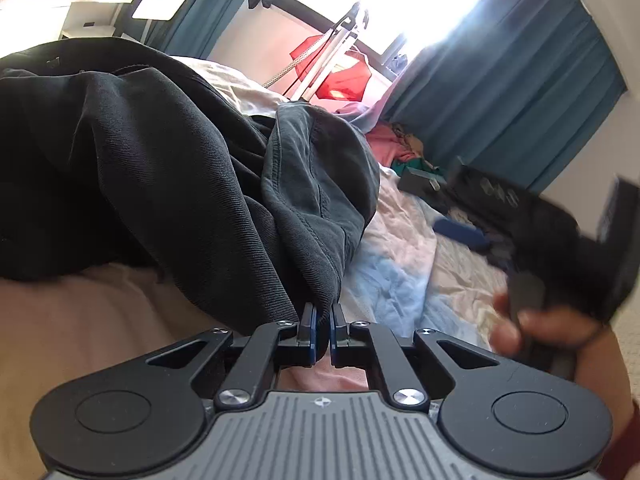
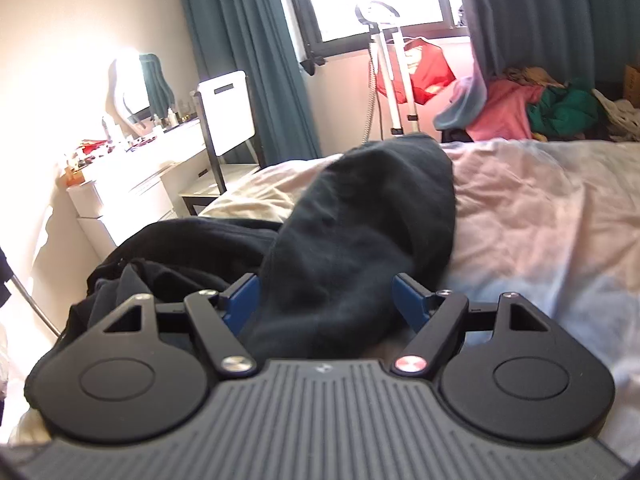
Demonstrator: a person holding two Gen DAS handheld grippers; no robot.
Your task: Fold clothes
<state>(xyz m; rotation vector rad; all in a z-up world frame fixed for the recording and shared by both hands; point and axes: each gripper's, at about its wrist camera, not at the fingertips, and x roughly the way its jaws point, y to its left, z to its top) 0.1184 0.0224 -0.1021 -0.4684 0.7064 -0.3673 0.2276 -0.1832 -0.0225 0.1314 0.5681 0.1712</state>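
Clearly the left gripper [image 1: 324, 320], low centre of its frame, pinches only a thin edge of the dark garment [image 1: 168, 168] heaped on the bed [image 2: 540, 216], while the right gripper [image 2: 326, 304] gapes around a fold, so lifting could slip it free.

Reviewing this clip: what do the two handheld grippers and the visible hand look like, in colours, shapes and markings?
Both the left gripper and the right gripper share one design: black linkage arms with silver screws, round black discs either side, a ribbed grey body with a small emblem, and blue finger pads. The bare hand shows a dark red wristband.
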